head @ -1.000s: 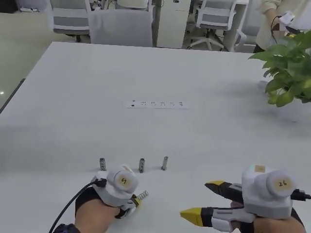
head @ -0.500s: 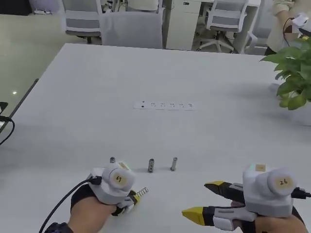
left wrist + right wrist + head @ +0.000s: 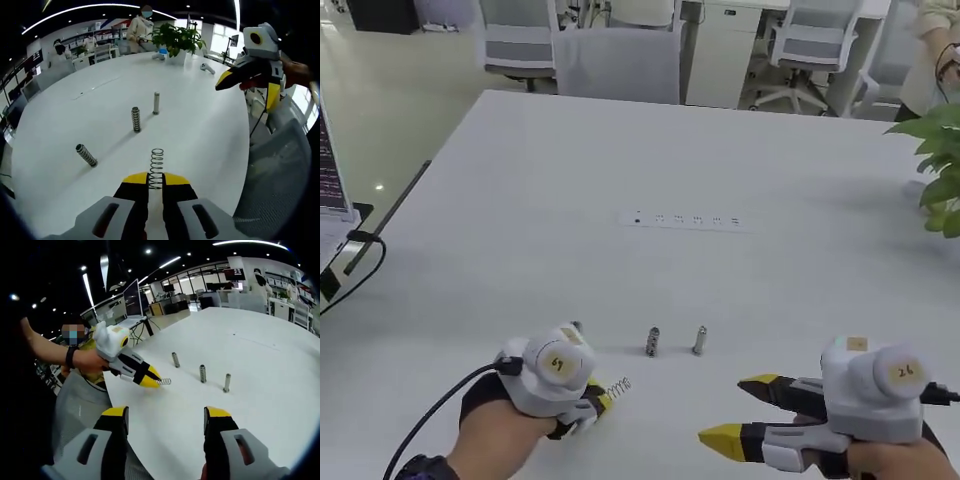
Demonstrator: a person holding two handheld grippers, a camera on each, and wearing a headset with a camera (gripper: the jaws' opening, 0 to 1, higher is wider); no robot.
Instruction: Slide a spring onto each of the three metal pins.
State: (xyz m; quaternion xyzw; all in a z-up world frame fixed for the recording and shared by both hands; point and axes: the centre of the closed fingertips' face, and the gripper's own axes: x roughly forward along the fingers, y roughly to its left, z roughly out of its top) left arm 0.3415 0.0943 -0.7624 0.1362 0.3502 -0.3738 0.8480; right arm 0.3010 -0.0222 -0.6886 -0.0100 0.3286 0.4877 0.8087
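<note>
Three short metal pins stand in a row on the white table. The left pin (image 3: 86, 155) and the middle pin (image 3: 652, 341) each carry a spring; the right pin (image 3: 700, 340) is bare. My left gripper (image 3: 600, 400) is shut on a loose spring (image 3: 617, 386), which sticks out past its yellow tips, just in front of the row. In the left gripper view the held spring (image 3: 156, 167) points towards the middle pin (image 3: 135, 119) and the bare pin (image 3: 156, 103). My right gripper (image 3: 740, 410) stands open with nothing in it, to the right of the pins.
A strip of power sockets (image 3: 686, 219) is set into the table beyond the pins. A potted plant (image 3: 942, 170) stands at the far right edge. Office chairs (image 3: 616, 60) line the far side. A black cable (image 3: 360, 275) hangs off the left edge.
The head camera has swung left, so everything sits further right in the picture. The left gripper, still holding the spring, now stands nearer the left pin and partly hides it. The right gripper stays open.
</note>
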